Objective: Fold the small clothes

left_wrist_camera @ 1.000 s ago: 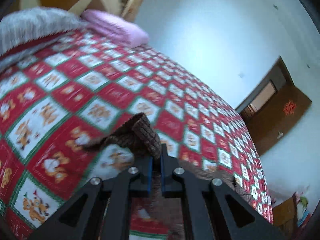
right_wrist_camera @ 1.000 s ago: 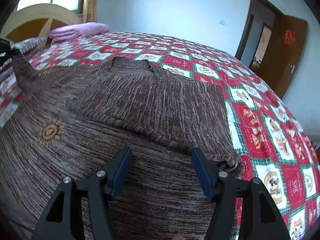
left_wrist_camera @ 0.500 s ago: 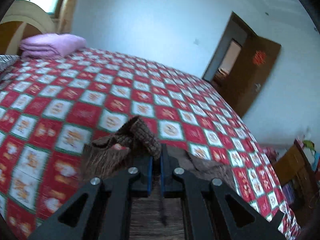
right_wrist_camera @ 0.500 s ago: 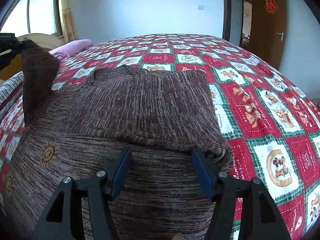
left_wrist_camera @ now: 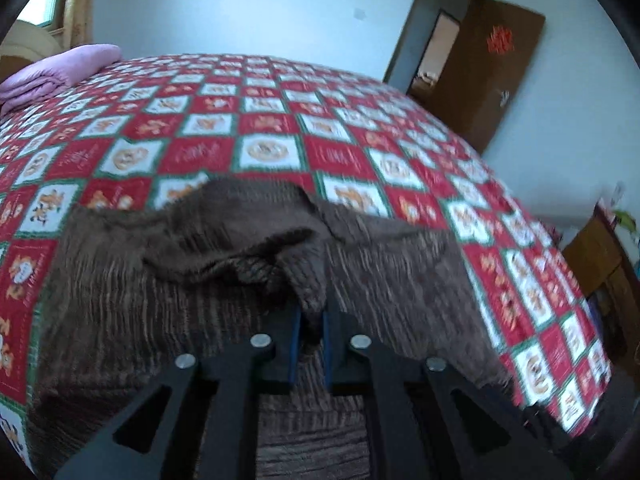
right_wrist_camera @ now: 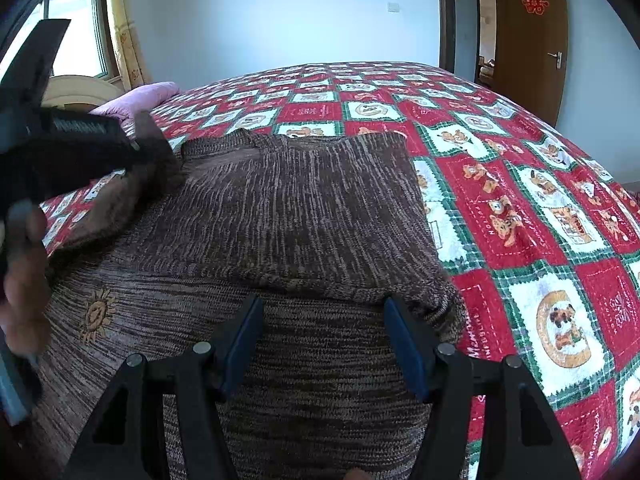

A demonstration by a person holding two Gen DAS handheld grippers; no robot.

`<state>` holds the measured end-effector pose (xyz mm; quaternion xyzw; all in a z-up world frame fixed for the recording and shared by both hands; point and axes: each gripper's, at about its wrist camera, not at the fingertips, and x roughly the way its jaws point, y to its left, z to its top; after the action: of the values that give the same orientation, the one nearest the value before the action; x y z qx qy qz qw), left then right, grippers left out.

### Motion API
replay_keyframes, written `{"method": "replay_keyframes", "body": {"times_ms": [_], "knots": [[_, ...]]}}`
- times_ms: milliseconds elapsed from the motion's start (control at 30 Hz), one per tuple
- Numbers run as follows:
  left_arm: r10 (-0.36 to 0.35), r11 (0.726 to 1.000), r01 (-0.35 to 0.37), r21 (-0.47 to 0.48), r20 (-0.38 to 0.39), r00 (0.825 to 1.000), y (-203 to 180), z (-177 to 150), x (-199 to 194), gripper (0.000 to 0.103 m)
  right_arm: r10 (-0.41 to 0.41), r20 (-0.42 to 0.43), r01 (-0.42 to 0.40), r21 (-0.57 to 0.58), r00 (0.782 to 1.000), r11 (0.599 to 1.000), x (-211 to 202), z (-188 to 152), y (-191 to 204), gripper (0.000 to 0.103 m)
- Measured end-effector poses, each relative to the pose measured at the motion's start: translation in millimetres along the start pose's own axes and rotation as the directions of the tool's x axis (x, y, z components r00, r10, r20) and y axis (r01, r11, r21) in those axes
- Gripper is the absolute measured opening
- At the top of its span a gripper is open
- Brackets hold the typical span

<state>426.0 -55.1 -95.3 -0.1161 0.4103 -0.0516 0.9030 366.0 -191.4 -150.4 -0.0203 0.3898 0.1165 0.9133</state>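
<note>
A brown knitted sweater [right_wrist_camera: 304, 208] lies flat on the bed, its right side folded in over the body, with a sun motif [right_wrist_camera: 96, 314] near its left side. My left gripper [left_wrist_camera: 310, 312] has the left sleeve's cuff [left_wrist_camera: 308, 288] between its blue pads; the jaws are opening a little and the cloth still sits pinched there. The sleeve [left_wrist_camera: 240, 248] drapes in a loose bunch over the sweater's body. In the right wrist view the left gripper [right_wrist_camera: 134, 148] reaches in from the left, held by a hand [right_wrist_camera: 24, 280]. My right gripper [right_wrist_camera: 322, 316] hovers open over the sweater's lower part, holding nothing.
A red, white and green patchwork bedspread [right_wrist_camera: 520, 208] covers the bed. A folded pink blanket [left_wrist_camera: 68, 68] lies by the headboard [right_wrist_camera: 76, 90]. A brown door [right_wrist_camera: 528, 40] stands open at the far right, and wooden furniture [left_wrist_camera: 600, 264] flanks the bed.
My left gripper has carried the sleeve from the left side of the bed inward and down over the sweater's body. The right gripper has stayed over the sweater's lower part.
</note>
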Motion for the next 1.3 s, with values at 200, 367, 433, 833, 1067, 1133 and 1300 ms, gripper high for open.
{"method": "replay_keyframes", "body": {"times_ms": [200,367,433,833,1067,1133,1300], "knots": [[0.045,0.989,-0.039,0.140,-0.035,0.998,-8.5,-23.8,-11.6,0.045,0.009,-0.004,-0.009,0.002,1.000,1.000,0.4,-0.2,-0.9,0.065],[0.136,0.957,-0.137,0.256,0.020,0.991,26.7,-45.5,-41.5,0.063,0.016,-0.005,-0.016,0.007,1.000,1.000,0.1,-0.3,-1.6,0.065],[0.213,0.937,-0.211,0.277,0.025,0.977,51.5,-51.4,-44.1,0.066,0.015,-0.005,-0.015,0.007,1.000,1.000,0.1,-0.3,-1.7,0.065],[0.474,0.858,-0.467,0.214,0.022,0.881,149.2,-45.2,-36.8,0.091,0.071,-0.008,-0.071,-0.073,0.997,0.995,-11.3,11.7,28.3,0.065],[0.433,0.901,-0.432,0.035,-0.039,0.901,188.5,-50.2,-43.7,0.102,0.170,-0.047,-0.177,-0.209,0.984,0.962,0.7,71.2,110.7,0.065],[0.403,0.914,-0.405,-0.015,-0.052,0.914,197.3,-53.2,-45.5,0.103,0.153,-0.049,-0.161,-0.266,0.987,0.950,12.5,79.0,132.1,0.065],[0.384,0.921,-0.387,-0.049,-0.061,0.921,203.2,-54.8,-45.5,0.103,0.100,-0.173,-0.156,-0.347,0.980,0.925,69.3,84.5,166.3,0.065]]}}
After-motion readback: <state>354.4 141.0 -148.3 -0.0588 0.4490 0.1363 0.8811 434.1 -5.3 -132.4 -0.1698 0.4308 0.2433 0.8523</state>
